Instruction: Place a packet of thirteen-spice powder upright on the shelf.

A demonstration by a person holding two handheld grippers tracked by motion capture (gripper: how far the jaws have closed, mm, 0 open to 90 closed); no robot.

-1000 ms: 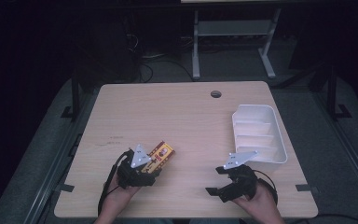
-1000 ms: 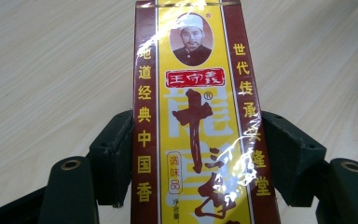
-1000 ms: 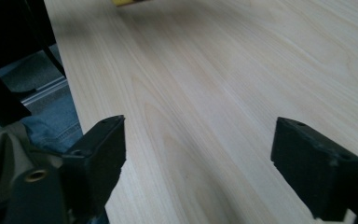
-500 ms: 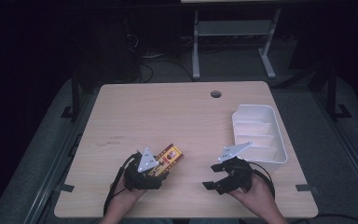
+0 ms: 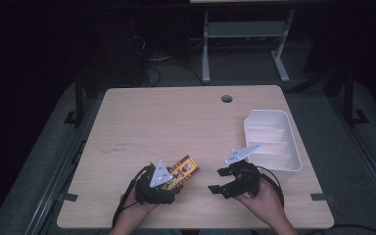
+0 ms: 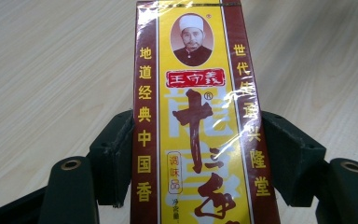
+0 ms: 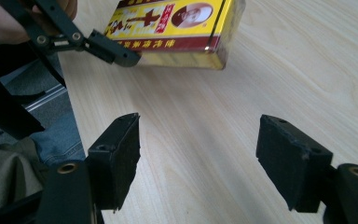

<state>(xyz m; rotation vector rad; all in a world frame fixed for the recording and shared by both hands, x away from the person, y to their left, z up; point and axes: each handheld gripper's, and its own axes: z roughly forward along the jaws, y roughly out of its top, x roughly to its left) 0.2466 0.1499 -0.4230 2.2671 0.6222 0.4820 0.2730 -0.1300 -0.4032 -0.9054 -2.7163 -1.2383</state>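
Left hand-held gripper (image 5: 172,182) pinching yellow spice box (image 6: 198,116); right hand-held gripper (image 7: 198,154) spread, nothing between, box just ahead of it.

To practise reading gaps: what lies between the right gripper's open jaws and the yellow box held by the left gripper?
Bare wooden table, as the right gripper view shows: the right gripper is empty, apart from the yellow box clamped by the left gripper.

Box (image 5: 182,170) left of tray (image 5: 293,165)
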